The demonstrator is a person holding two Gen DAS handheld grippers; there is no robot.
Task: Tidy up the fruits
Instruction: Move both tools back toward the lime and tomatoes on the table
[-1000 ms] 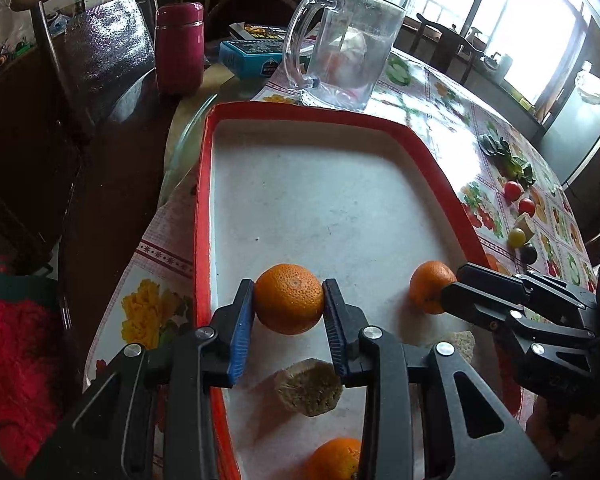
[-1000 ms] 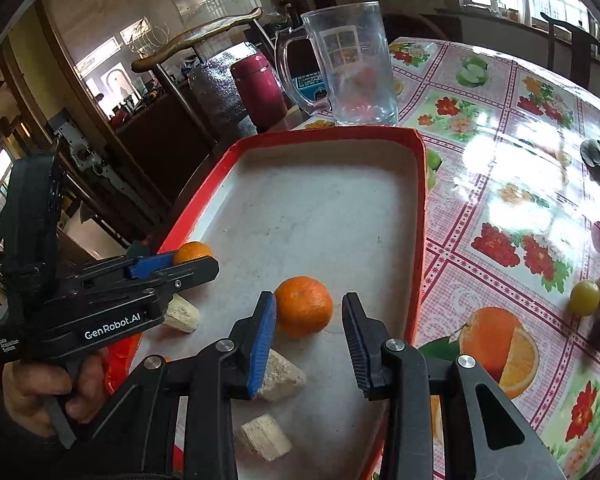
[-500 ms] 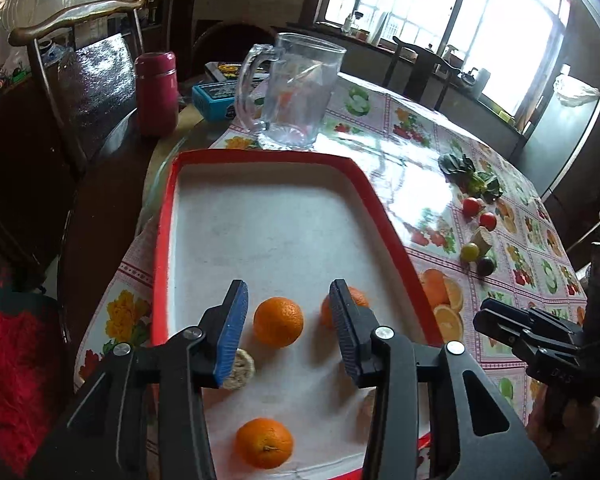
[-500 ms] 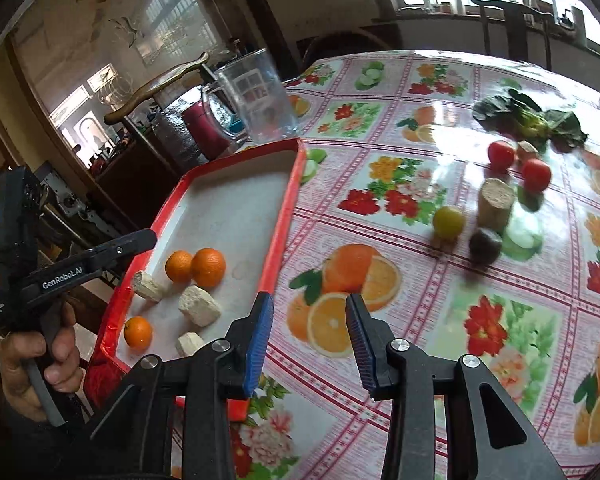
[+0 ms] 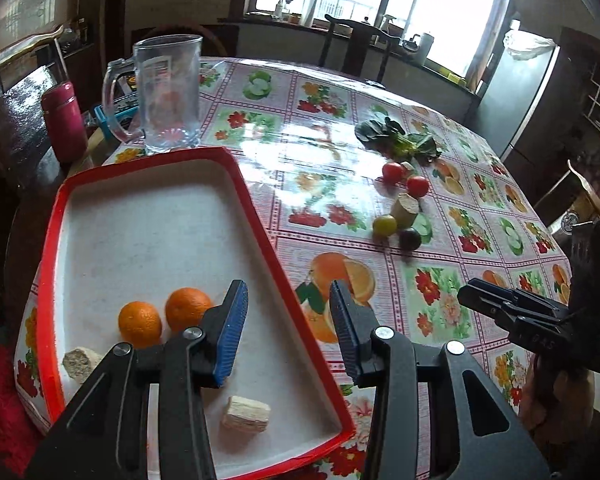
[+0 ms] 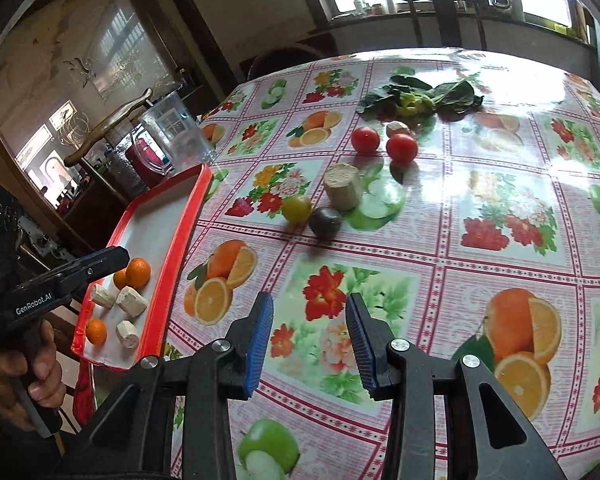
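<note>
A red-rimmed tray holds oranges and pale cut chunks. My left gripper hovers open over the tray's right rim, nothing between its blue pads. My right gripper is open and empty above the flowered tablecloth. Farther out on the cloth lie two red tomatoes, a yellow-green fruit, a dark round fruit, a beige stub and leafy greens.
A glass mug stands behind the tray, with a red flask and a blue box beside it at the table's left edge. Chairs ring the table. A hand grips the left tool.
Both grippers let go of their oranges, which now rest in the tray. Both have pulled back and swung right, the right one out over the tablecloth toward the loose fruit.
</note>
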